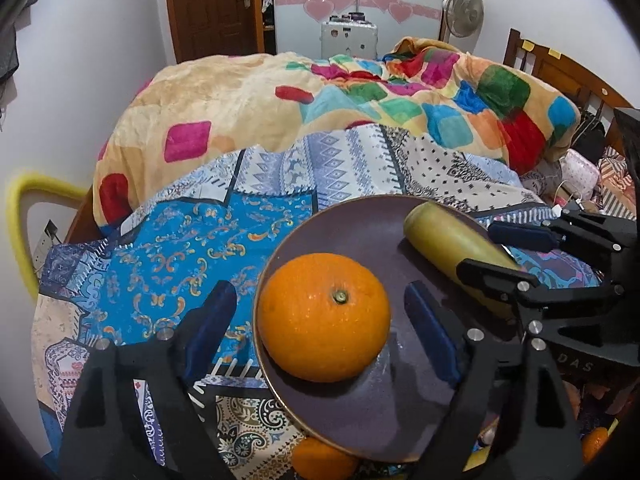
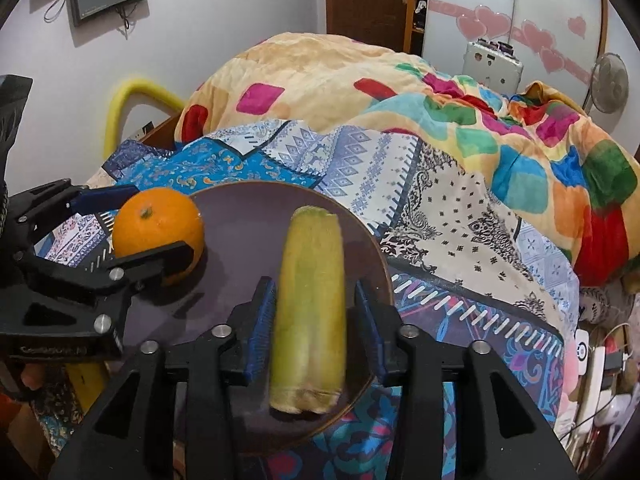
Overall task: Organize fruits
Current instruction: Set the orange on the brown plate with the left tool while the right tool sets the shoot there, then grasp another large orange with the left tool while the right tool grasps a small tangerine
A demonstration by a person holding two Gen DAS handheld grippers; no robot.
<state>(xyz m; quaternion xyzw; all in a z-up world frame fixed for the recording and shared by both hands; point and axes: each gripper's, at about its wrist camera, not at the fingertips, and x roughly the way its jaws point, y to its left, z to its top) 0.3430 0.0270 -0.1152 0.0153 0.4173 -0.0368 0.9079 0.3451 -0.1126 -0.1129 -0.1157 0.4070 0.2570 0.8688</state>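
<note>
**Orange and corn on the purple plate**

On the bed's patterned sheet (image 1: 168, 248) lies a round, matte purple plate (image 2: 248, 216). At its left a dimpled orange (image 1: 323, 317) sits stem-up between the left gripper's (image 1: 320, 320) wide-open jaws, untouched. Right, a husked yellow-green corn cob (image 2: 310, 312) lies lengthwise, pointing away, between the right gripper's (image 2: 316, 320) slightly parted pads.

Bed (image 1: 280, 168) under a patterned blue and white sheet, filling mid-frame. Directly on it: dark purple plate (image 1: 352, 224) at lower centre, a colourful checked blanket (image 1: 248, 92) heaped across the upper part.
</note>
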